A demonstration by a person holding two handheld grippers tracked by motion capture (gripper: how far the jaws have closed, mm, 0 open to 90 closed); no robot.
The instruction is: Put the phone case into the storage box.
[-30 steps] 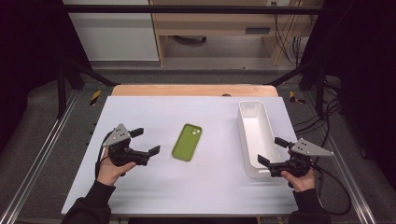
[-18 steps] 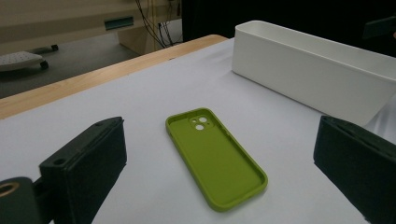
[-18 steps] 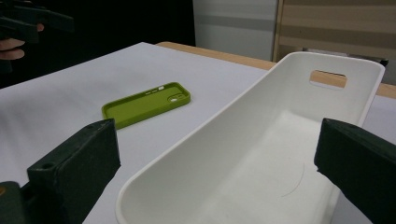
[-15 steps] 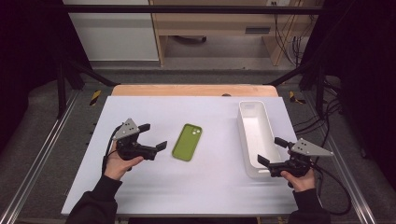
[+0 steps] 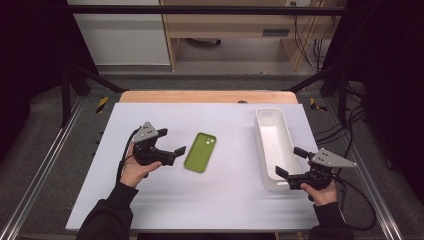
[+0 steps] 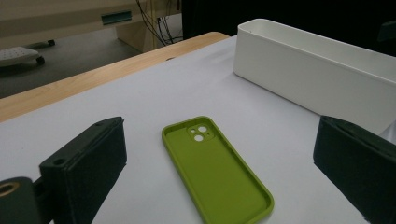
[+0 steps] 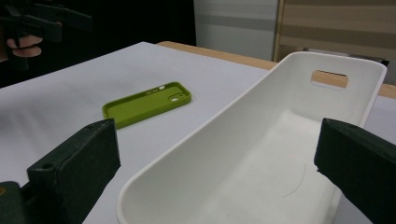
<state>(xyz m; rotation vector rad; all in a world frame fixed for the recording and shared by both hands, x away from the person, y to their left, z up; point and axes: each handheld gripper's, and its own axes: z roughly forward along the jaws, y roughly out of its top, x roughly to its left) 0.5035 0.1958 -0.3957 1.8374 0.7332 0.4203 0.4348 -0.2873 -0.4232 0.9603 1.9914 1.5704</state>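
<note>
- I see a white table top with a wooden strip along its far edge, dark floor and metal rails around it, pale cabinets behind.
- Green phone case lies flat near the table middle, hollow side up, camera cutout at its far end (same in the left gripper view).
- My left gripper sits just left of the case, jaws spread wide, nothing between them; one jaw tip is close to the case's left edge, can't tell if touching from the high view.
- In the left gripper view the case lies between the two jaws, apart from both.
- White bin, long and narrow, stands on the right side of the table, empty inside, a handle slot in its far end wall.
- My right gripper is at the bin's near end, jaws released and wide; in the right gripper view they straddle the near rim.
- Case and bin are well apart (bare table between).
- Left hand and right hand each wrap a gripper handle; dark sleeves.
</note>
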